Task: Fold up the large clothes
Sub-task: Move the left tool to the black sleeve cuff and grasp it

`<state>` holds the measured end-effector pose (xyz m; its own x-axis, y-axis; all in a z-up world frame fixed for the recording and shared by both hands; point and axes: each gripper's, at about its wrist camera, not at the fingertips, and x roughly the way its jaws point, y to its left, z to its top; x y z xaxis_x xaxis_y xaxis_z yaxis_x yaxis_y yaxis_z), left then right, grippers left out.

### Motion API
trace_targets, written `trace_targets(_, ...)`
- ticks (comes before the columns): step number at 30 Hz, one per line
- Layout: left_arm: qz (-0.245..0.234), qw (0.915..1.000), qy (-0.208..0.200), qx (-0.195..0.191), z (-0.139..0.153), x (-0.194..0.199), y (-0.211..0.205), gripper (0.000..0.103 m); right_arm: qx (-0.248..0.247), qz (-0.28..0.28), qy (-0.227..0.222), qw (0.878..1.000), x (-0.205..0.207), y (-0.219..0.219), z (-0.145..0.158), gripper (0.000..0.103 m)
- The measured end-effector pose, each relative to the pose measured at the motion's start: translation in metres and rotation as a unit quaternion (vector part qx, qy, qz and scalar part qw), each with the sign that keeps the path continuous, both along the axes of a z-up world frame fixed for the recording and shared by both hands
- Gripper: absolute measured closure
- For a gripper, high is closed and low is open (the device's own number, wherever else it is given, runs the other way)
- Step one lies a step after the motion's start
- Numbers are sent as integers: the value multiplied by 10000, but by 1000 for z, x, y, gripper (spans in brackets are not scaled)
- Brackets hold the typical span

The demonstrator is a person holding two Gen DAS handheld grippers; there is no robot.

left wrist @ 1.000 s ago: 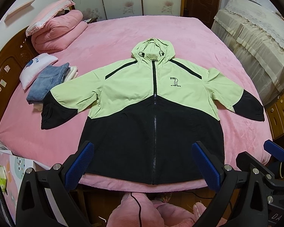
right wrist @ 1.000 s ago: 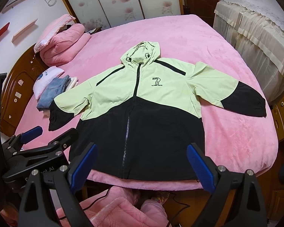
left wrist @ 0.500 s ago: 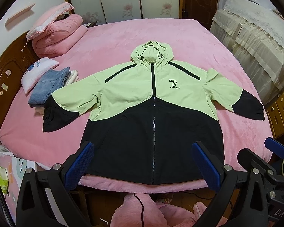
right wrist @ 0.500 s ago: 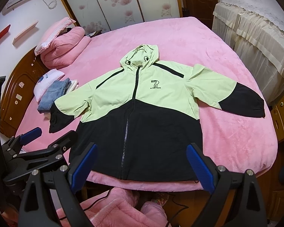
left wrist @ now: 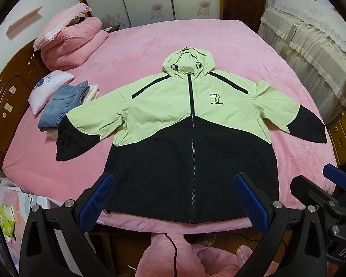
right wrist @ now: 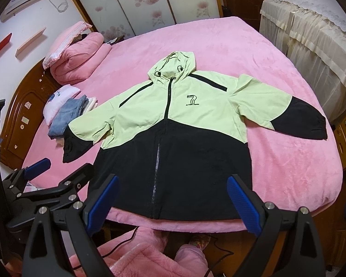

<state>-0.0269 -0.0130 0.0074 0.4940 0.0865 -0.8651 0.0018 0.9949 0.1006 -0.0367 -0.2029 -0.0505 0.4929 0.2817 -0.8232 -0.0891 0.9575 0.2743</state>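
A light-green and black hooded jacket [left wrist: 191, 124] lies flat, front up and zipped, on the pink bed [left wrist: 150, 46], sleeves spread to both sides, hem at the near edge. It also shows in the right wrist view [right wrist: 173, 127]. My left gripper [left wrist: 173, 198] is open and empty, hovering above the hem at the bed's near edge. My right gripper [right wrist: 173, 198] is open and empty, also above the hem. Each gripper appears in the other's view: the right one at the right edge [left wrist: 323, 196], the left one at the lower left [right wrist: 46, 184].
A folded pink quilt with a pillow [left wrist: 69, 43] sits at the bed's far left. A stack of folded clothes with jeans [left wrist: 62, 101] lies beside the left sleeve. A wooden headboard [left wrist: 9, 97] is left, covered furniture [left wrist: 311, 46] right, pink fluffy clothing [left wrist: 173, 254] below.
Both grippers have drifted slightly forward and down toward the bed, so the jacket sits a little lower and larger in view. Both stay open.
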Motion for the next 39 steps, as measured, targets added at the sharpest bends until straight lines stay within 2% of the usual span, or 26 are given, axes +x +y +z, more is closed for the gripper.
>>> trace_targets(11, 171, 9988, 418, -211, -24, 18, 25, 1, -110, 173, 274, 9994, 17, 22, -14, 11)
trace_targets(18, 629, 9923, 848, -647, -53, 31, 78, 1, -206, 540, 533, 9969, 37, 63, -28, 12)
trace_targets(20, 823, 9887, 987, -768, -64, 36, 101, 1, -249, 627, 591, 9960, 45, 78, -32, 12)
trace_targets(23, 1085, 9845, 1176, -716, -76, 48, 140, 1, -357, 712, 633, 9948, 62, 106, -39, 12)
trace_targets(27, 1319, 9814, 1212, -696, -84, 70, 202, 1, -747, 854, 494, 9923, 84, 156, -49, 13)
trace_targets(33, 1495, 9783, 1229, -736, -99, 108, 313, 1, -823, 862, 630, 9909, 114, 231, -59, 13)
trace_targets(39, 1906, 9668, 1357, -1028, -141, 138, 431, 1, -1065, 789, 615, 9893, 136, 305, -61, 13)
